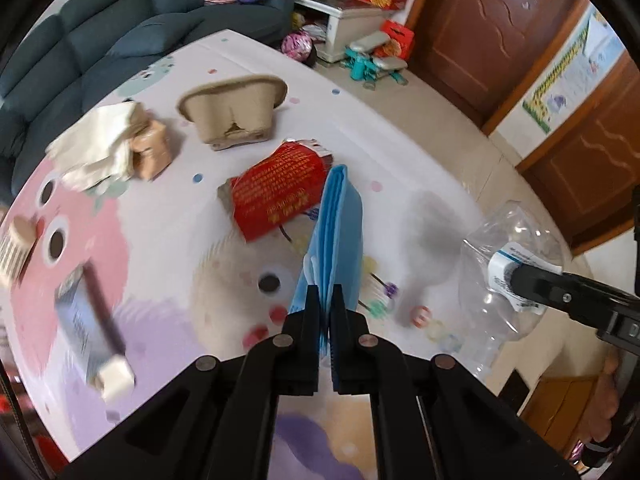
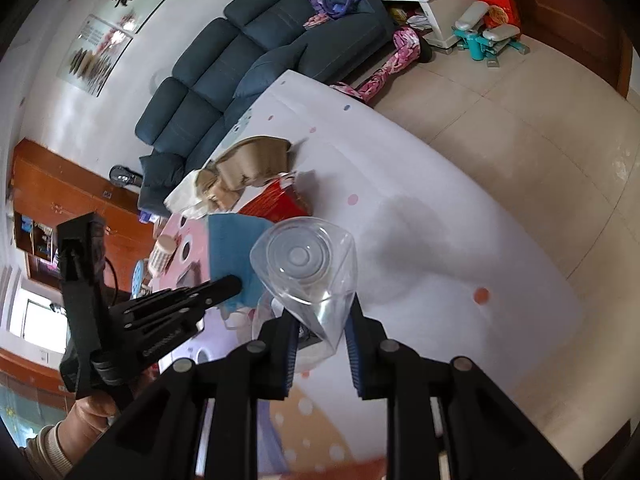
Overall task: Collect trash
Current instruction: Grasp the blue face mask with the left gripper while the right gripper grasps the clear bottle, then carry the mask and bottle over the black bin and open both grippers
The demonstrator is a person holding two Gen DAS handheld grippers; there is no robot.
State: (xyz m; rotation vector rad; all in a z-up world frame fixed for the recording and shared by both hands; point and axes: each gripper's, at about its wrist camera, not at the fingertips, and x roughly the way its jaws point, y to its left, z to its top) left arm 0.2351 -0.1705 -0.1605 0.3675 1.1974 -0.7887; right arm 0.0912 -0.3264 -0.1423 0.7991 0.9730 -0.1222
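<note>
Above the cartoon play mat, my left gripper pinches a thin blue face mask and my right gripper squeezes a slick crushed plastic bottle, so either could slip free.

**Left wrist view: both grippers loaded**

Left gripper is clamped on a folded blue mask, held above the patterned mat. Right gripper grips a crushed clear plastic bottle. On the mat: red packet, cardboard tray, crumpled tissue.
</note>
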